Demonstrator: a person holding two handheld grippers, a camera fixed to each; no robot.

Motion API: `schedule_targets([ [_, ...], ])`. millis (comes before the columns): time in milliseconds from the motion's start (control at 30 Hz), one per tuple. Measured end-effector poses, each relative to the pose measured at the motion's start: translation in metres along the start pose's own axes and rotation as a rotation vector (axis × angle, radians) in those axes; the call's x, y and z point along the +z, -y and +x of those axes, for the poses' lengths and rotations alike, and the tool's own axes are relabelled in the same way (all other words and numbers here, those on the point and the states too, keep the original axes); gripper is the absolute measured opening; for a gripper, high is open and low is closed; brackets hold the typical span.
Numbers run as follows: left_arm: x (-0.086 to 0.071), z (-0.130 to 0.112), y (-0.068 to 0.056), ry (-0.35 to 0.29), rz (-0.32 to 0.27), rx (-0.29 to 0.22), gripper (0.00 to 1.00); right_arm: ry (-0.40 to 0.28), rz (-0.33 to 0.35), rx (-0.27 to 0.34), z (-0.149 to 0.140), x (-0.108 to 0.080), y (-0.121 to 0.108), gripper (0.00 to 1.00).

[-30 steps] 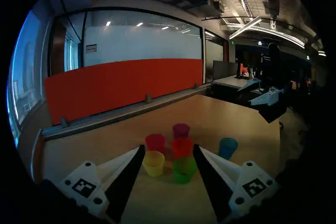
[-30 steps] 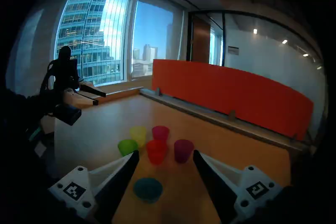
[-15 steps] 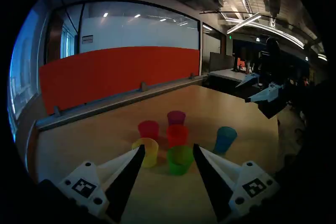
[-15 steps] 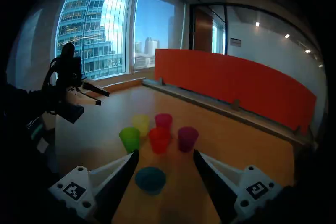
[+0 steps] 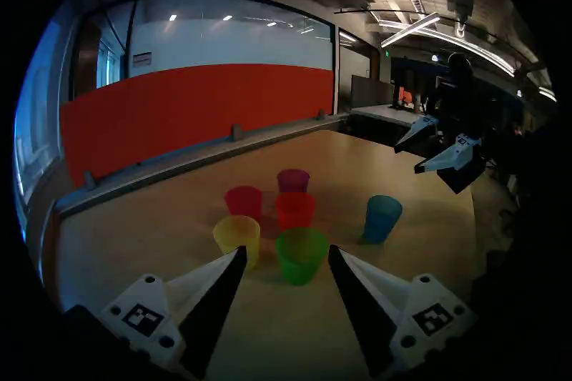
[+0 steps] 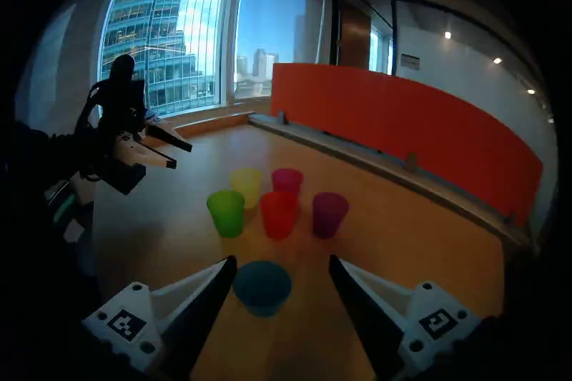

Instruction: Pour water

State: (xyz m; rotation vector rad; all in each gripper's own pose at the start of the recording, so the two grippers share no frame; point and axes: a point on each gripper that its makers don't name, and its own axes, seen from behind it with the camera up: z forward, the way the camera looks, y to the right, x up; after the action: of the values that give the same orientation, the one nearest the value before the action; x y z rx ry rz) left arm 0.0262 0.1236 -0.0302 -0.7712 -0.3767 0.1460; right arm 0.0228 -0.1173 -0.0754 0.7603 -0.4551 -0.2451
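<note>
Several small plastic cups stand upright in a cluster on the wooden table point(image 5: 143, 238). In the left gripper view my left gripper point(image 5: 286, 266) is open, with the green cup point(image 5: 301, 255) just beyond its fingertips. Around it stand the yellow cup point(image 5: 237, 236), the orange-red cup point(image 5: 295, 210), the pink-red cup point(image 5: 244, 201), the purple cup point(image 5: 293, 181) and, apart at the right, the teal cup point(image 5: 381, 218). In the right gripper view my right gripper point(image 6: 282, 270) is open with the teal cup point(image 6: 262, 287) between its fingertips, untouched. The green cup point(image 6: 226, 212) and orange-red cup point(image 6: 279, 214) stand farther off.
An orange partition point(image 5: 193, 109) with a metal rail runs along the table's far edge. Large windows point(image 6: 164, 45) stand behind the left gripper point(image 6: 150, 149), held by a person's hand. The right gripper point(image 5: 440, 152) hangs over the table's right side, near its edge.
Both views have tilted downward, so the cups sit higher in each picture. The teal cup now lies between my right gripper's fingertips. No cup has moved on the table.
</note>
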Motion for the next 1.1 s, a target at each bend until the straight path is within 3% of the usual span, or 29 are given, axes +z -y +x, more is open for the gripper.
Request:
schedule_targets([
  [1100,0.017,-0.061,-0.016,0.124,-0.033,-0.003,0.85,0.134,0.048,0.0,-0.071,0.026,0.025,1.0],
])
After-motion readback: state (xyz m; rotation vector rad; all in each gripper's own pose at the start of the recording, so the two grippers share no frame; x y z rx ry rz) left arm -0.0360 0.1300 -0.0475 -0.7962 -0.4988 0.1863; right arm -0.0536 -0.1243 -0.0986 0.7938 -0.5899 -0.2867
